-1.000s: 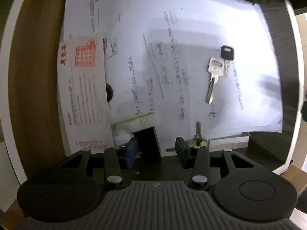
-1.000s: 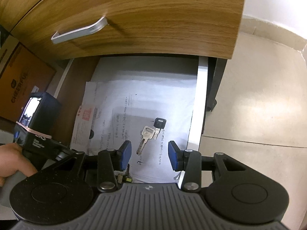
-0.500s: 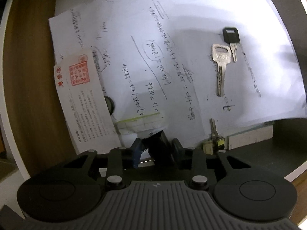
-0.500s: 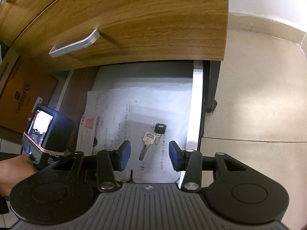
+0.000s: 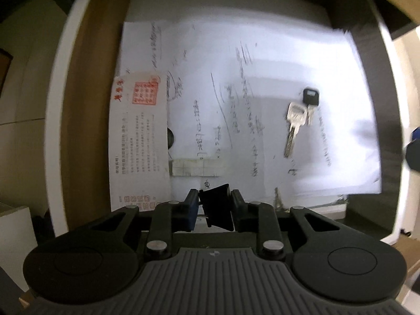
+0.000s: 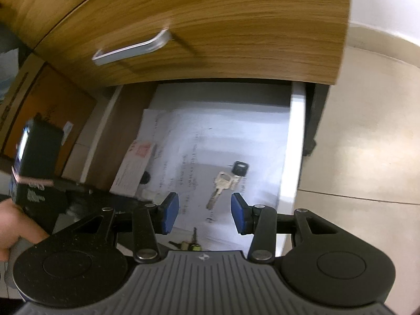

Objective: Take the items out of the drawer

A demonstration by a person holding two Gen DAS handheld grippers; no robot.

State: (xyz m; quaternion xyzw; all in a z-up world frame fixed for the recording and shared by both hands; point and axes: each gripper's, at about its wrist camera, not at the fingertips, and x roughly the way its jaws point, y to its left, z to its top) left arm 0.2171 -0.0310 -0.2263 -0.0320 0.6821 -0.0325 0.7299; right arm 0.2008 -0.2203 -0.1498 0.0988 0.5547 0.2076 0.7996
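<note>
The open drawer [image 5: 59,120] holds handwritten white papers [image 5: 262,78], a leaflet with a red stamp [image 5: 139,136] and a silver key with a black-headed key [image 5: 296,120]. My left gripper [image 5: 214,210] is shut on a black binder clip [image 5: 218,207], held a little above the papers at the drawer's near end. In the right wrist view my right gripper [image 6: 205,216] hangs open above the drawer [image 6: 294,141], with the silver and black keys [image 6: 225,181] just beyond its fingertips. A second small key bunch [image 6: 190,244] lies below the right gripper.
The wooden front of the upper drawer with a metal handle [image 6: 131,50] overhangs the open drawer. A hand [image 6: 15,225] holds the left gripper's body at the left. Beige floor tiles [image 6: 367,157] lie to the right. A dark round object [image 5: 170,137] peeks from under the leaflet.
My left gripper has closed on the black binder clip and lifted it back from the papers. The right gripper has shifted slightly over the keys, still open.
</note>
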